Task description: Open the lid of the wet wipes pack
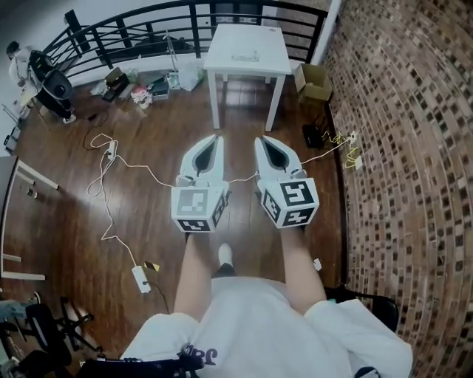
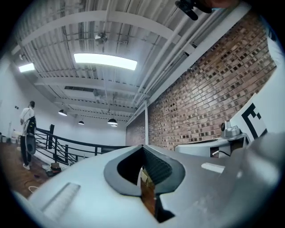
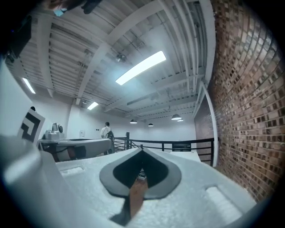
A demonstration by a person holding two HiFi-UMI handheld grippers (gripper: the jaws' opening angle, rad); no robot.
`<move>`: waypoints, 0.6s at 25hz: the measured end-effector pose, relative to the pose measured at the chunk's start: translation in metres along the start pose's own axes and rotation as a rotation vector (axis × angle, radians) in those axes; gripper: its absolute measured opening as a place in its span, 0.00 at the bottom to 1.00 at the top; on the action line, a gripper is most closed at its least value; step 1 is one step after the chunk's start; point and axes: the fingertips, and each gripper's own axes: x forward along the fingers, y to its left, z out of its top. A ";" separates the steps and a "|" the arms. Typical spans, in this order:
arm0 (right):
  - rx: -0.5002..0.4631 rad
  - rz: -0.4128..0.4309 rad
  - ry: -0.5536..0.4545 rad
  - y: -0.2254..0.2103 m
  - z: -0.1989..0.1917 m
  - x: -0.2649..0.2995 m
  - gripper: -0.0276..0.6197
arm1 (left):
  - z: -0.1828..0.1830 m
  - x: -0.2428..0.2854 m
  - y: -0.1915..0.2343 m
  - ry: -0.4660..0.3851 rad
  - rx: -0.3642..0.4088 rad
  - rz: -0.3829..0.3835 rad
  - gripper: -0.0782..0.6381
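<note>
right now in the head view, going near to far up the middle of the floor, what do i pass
white shoe → left hand-held gripper and right hand-held gripper, side by side → white table → black railing

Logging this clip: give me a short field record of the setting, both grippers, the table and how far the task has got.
setting: wooden floor, brick wall, black railing
left gripper: jaws together, nothing between them
right gripper: jaws together, nothing between them
table: white, ahead of both grippers, well apart from them
on the table: one small flat thing, too small to identify
task: not begun; no lid touched
</note>
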 end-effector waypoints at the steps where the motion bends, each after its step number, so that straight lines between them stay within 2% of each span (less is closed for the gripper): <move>1: 0.003 -0.018 -0.004 -0.007 0.003 0.017 0.03 | -0.001 0.013 0.012 0.006 -0.006 -0.009 0.13; 4: 0.023 -0.059 -0.002 -0.018 0.000 0.057 0.03 | -0.007 0.044 0.045 0.023 -0.024 -0.020 0.13; 8: 0.016 -0.047 0.061 -0.027 -0.023 0.099 0.03 | -0.026 0.088 0.071 0.051 -0.054 -0.035 0.13; 11: 0.031 -0.043 0.069 -0.057 -0.030 0.135 0.03 | -0.044 0.129 0.082 0.062 -0.062 -0.048 0.13; 15: 0.063 -0.048 0.051 -0.106 -0.036 0.194 0.03 | -0.058 0.191 0.104 0.080 -0.034 -0.029 0.13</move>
